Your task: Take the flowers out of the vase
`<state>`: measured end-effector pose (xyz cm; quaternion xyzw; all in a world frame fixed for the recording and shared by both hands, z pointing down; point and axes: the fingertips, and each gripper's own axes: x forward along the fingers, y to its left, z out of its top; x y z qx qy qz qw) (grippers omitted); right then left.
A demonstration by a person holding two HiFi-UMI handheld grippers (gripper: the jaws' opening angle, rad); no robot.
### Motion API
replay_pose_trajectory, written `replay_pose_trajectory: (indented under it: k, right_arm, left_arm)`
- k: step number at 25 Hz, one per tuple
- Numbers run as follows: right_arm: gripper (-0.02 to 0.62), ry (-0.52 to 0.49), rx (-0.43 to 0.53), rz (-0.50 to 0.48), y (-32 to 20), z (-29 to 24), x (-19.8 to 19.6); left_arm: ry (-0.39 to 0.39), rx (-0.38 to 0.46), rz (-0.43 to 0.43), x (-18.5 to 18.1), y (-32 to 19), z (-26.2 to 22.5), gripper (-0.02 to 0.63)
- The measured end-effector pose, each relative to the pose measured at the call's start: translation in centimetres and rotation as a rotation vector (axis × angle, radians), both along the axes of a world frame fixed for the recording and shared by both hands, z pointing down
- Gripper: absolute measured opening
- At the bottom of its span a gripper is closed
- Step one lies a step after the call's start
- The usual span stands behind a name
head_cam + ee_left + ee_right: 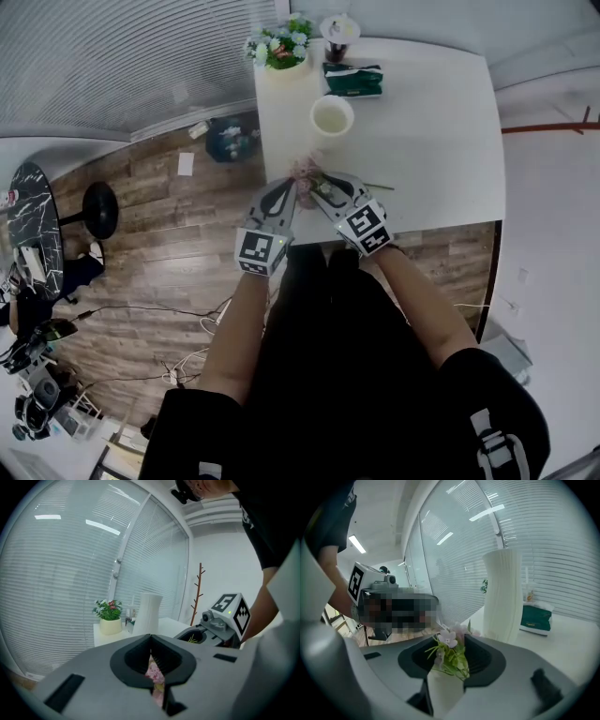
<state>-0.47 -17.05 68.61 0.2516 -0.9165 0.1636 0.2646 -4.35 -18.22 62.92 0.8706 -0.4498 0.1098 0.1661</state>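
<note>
Left gripper (151,641) clenched on pink flowers (307,174); right gripper (452,639) released, jaws apart around their leafy end. Bunch sits at the table's (431,141) near edge, well apart from white vase (331,116). Advised: let go low, then back both grippers straight out.

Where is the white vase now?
In the head view the white vase stands on the table, left of its middle, between the green packet beyond it and the flowers nearer the person.

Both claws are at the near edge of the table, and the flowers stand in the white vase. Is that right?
No. The flowers are out of the white vase; they are at the near edge of the table, between the left claw and the right claw. The head view shows it.
</note>
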Motion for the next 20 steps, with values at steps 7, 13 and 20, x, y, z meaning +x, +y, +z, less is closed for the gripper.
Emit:
replay_pose_trajectory:
  k: [7,13,20]
  right_arm:
    - [0.225,-0.003,0.021,-0.035,0.1,-2.2,-0.2]
    - [0.235,-0.075,0.090,-0.032,-0.1,-7.8,-0.2]
    - [0.227,-0.233,0.211,0.008,0.5,-17.9,2.7]
  left_arm:
    - [-0.007,-0.009,-0.011,-0.5,0.4,-0.6,0.012]
    - [0.008,0.073,-0.021,-0.8,0.2,-4.6,0.012]
    - [0.037,0.162,0.010,0.5,1.6,-12.3,0.012]
